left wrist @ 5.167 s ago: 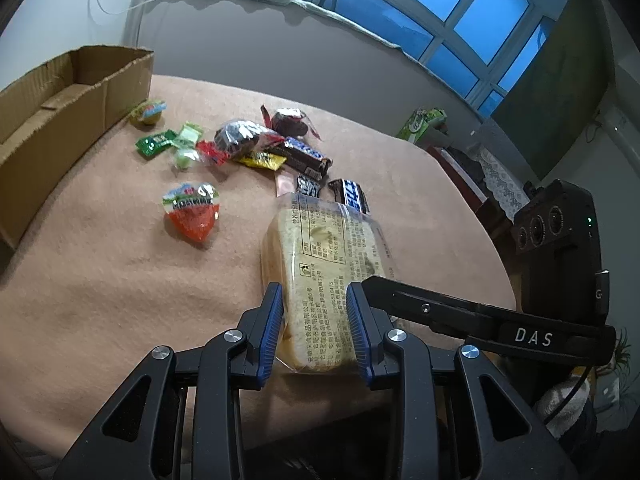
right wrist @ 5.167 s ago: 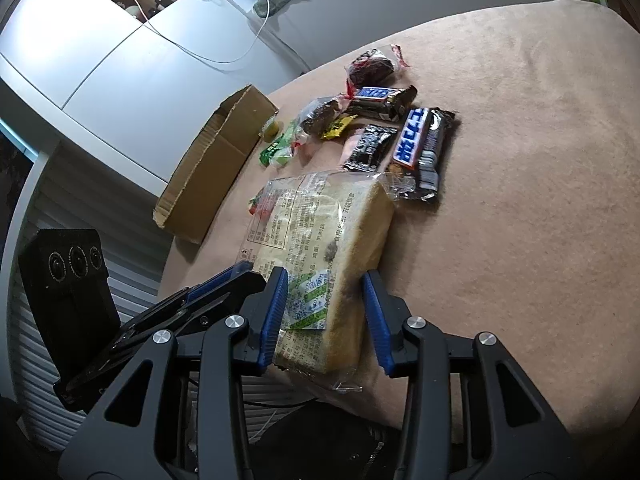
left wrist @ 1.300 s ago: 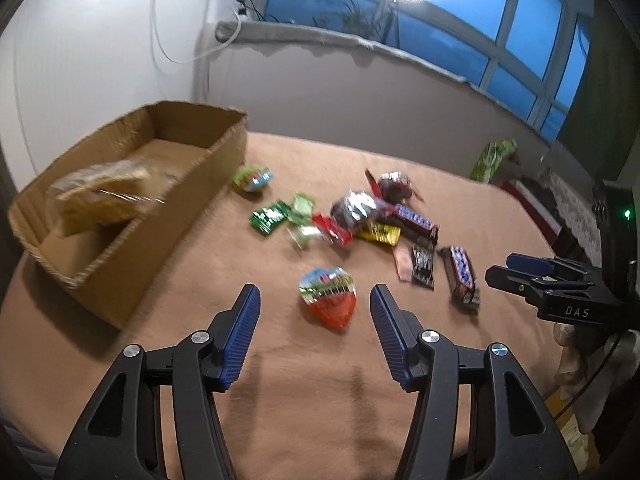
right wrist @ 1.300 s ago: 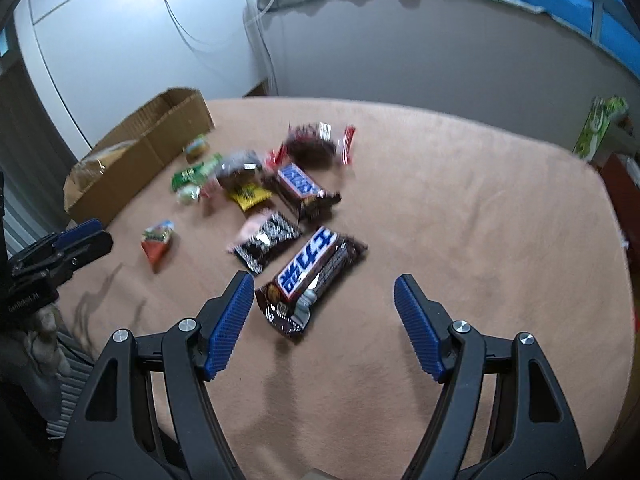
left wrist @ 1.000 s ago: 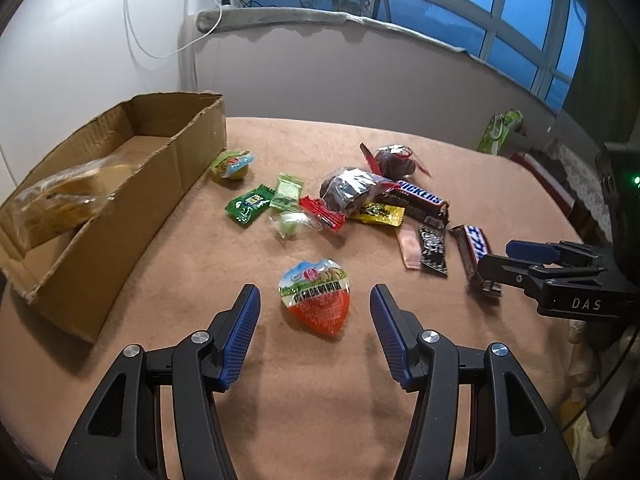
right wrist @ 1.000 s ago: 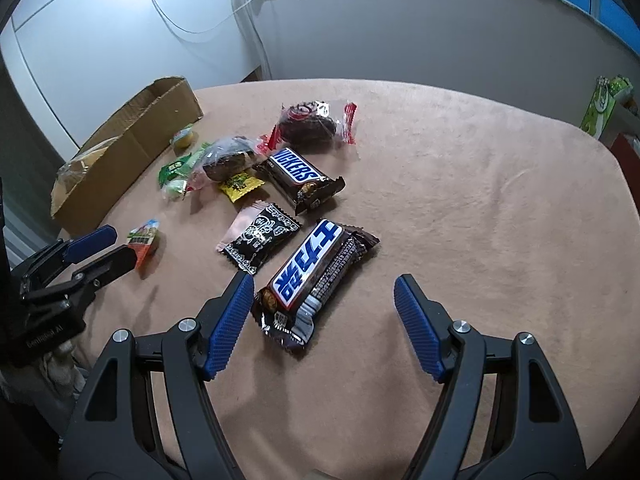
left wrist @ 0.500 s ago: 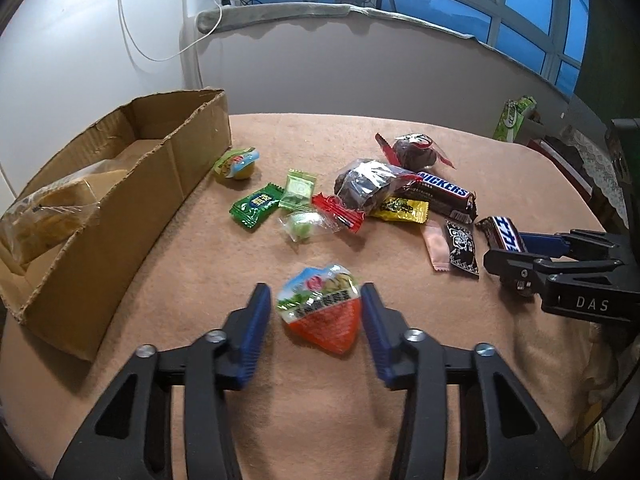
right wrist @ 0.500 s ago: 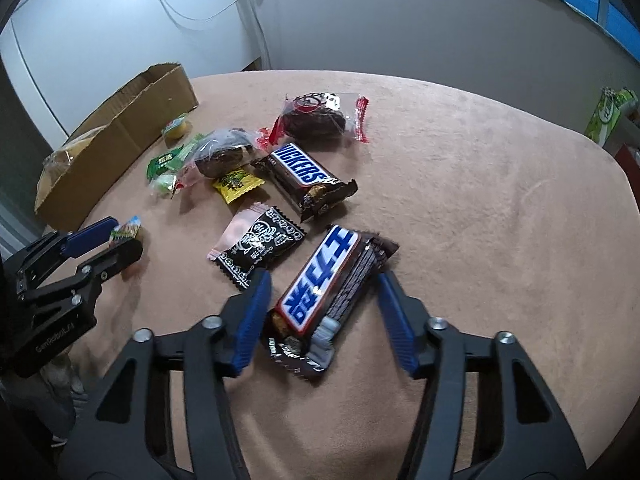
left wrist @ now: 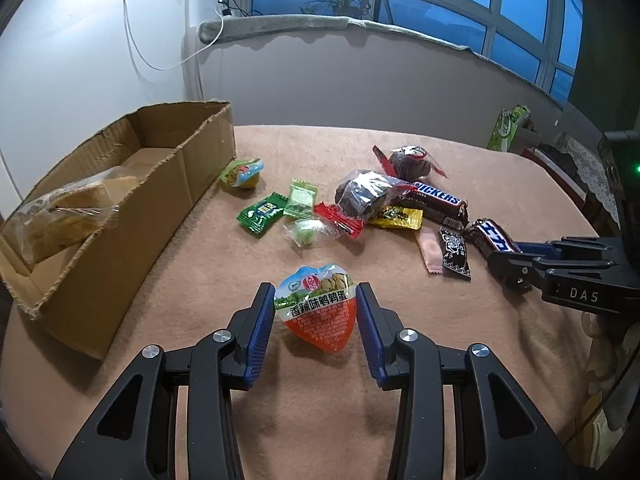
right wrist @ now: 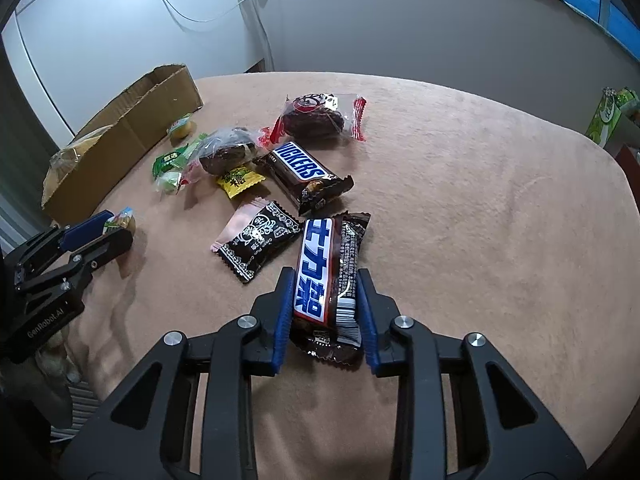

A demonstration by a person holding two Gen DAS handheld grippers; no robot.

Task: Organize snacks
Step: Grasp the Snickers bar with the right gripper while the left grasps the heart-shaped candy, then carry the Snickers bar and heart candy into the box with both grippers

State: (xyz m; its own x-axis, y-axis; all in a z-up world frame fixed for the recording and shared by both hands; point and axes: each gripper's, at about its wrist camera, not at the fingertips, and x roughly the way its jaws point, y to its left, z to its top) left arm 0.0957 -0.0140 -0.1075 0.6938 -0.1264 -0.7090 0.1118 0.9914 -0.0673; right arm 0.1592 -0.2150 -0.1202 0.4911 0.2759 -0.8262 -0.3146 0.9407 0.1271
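My left gripper (left wrist: 316, 312) is shut on a heart-shaped orange snack pack (left wrist: 318, 312) that rests on the tan cloth; both pads touch its sides. My right gripper (right wrist: 326, 300) is shut on a brown chocolate bar with a blue label (right wrist: 328, 276), pads pressed on both long edges. The cardboard box (left wrist: 120, 200) stands at the left with a wrapped bread loaf (left wrist: 64, 212) leaning inside. The box also shows in the right wrist view (right wrist: 128, 128). Loose snacks lie between: a Snickers bar (right wrist: 304, 172), a dark pastry pack (right wrist: 316, 116), green candies (left wrist: 264, 210).
The table is round with a tan cloth (right wrist: 480, 200); its edge falls off at the right and front. A green carton (right wrist: 608, 112) stands beyond the far right edge. A black-and-pink sachet (right wrist: 256, 244) lies just left of the right gripper. Each gripper shows in the other's view.
Both grippers have moved forward and down and closed: the left onto the heart-shaped pack, the right onto the blue-label chocolate bar. Earlier the bread loaf went into the box.
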